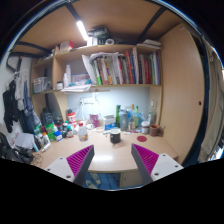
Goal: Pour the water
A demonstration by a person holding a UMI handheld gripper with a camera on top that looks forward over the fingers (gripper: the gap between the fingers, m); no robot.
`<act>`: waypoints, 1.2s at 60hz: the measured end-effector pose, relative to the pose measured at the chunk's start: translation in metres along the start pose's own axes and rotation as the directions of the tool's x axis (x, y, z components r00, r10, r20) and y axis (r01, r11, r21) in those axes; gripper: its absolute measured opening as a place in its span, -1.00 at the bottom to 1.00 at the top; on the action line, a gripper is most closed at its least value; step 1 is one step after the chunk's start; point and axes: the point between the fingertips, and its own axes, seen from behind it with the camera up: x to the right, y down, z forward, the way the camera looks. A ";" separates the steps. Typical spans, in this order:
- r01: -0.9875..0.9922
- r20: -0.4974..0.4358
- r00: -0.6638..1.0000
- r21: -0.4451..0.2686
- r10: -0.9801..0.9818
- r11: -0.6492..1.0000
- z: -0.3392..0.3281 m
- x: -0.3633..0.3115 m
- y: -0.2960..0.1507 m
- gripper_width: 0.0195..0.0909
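My gripper [112,162] is open, its two magenta-padded fingers [81,160] spread wide with nothing between them. It hovers at the near edge of a light wooden desk [110,155]. Beyond the fingers, near the middle of the desk, stands a small dark cup [115,135]. Several bottles [123,117] stand along the back of the desk, one green, others clear plastic. A pink cup [82,131] sits left of the dark cup.
Shelves with books [125,68] hang above the desk. Cluttered bottles and jars [55,126] crowd the left side. A wooden wardrobe [180,90] stands to the right. Below the desk edge lies a blue floor [108,180].
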 end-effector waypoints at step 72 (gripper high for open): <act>0.064 0.171 0.983 0.042 -0.071 0.997 0.449 -0.208 0.124 -0.37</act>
